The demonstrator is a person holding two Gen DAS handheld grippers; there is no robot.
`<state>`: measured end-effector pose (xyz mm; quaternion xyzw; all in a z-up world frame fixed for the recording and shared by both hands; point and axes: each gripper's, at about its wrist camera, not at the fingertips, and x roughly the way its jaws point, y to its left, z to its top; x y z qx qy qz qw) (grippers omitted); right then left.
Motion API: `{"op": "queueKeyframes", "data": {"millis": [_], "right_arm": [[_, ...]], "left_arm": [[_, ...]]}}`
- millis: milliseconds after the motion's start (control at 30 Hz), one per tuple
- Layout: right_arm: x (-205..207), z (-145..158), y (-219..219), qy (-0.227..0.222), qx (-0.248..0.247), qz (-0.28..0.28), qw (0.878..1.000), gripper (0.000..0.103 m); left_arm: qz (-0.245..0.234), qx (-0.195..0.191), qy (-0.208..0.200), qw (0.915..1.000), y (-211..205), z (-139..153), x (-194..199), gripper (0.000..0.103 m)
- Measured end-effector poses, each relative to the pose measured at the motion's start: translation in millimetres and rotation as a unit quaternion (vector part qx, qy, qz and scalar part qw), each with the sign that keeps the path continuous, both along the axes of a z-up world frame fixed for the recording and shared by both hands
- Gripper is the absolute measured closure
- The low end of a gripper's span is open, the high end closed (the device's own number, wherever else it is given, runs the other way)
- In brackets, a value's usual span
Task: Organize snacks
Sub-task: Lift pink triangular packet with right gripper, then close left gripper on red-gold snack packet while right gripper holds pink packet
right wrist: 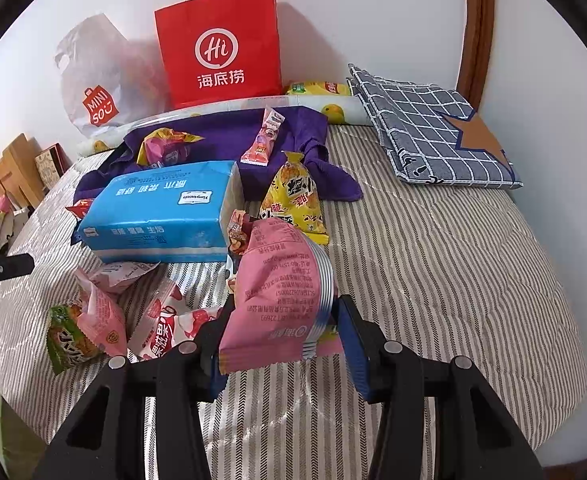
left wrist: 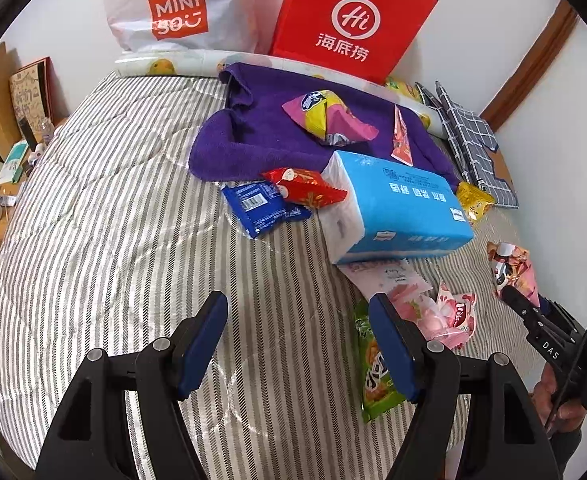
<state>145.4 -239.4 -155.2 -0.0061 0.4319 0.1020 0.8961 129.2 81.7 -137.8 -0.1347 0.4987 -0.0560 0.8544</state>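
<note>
Currently the right gripper (right wrist: 283,344) pinches a glossy pink snack packet (right wrist: 277,292) above the striped quilt (right wrist: 433,264). Left gripper (left wrist: 299,344) fingers spread, nothing between. Red paper bag (right wrist: 219,44) and white plastic Miniso bag (right wrist: 101,80) stand against the wall, contents hidden. Rectangular blue tissue pack (right wrist: 161,212) nearby.

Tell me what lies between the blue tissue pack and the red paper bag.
The purple towel lies between the blue tissue pack and the red paper bag, with a pink-and-yellow snack bag and a slim pink packet on it. The right wrist view shows it.
</note>
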Motion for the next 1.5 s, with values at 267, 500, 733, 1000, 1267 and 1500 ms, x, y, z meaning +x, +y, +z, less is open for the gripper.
{"op": "queueKeyframes", "data": {"millis": [267, 500, 733, 1000, 1267, 1500], "right_arm": [[-4.4, 2.0, -6.3, -0.003, 0.002, -0.006, 1.0, 0.057], [-3.4, 2.5, -12.9, -0.007, 0.003, -0.01, 1.0, 0.057], [3.4, -2.2, -17.1, -0.002, 0.002, -0.014, 1.0, 0.057], [14.0, -4.5, -27.3, 0.003, 0.013, -0.022, 1.0, 0.057], [20.9, -10.1, -35.5, 0.011, 0.009, -0.034, 0.999, 0.057], [26.9, -7.4, -30.9, 0.007, 0.013, -0.027, 1.0, 0.057]], "left_arm": [[0.018, 0.015, 0.002, 0.9997, 9.3, -2.7, 2.6, 0.03], [0.035, 0.026, 0.007, 0.999, 17.2, -8.7, 23.6, 0.031], [0.033, 0.016, -0.012, 0.9992, 16.8, 0.9, 47.9, 0.03], [0.026, 0.019, -0.026, 0.9992, 11.4, 6.4, 91.1, 0.031], [0.012, 0.0, 0.002, 0.9999, 12.9, -20.2, 114.9, 0.041], [-0.024, -0.013, 0.016, 0.9995, 6.0, -34.9, 111.4, 0.053]]}}
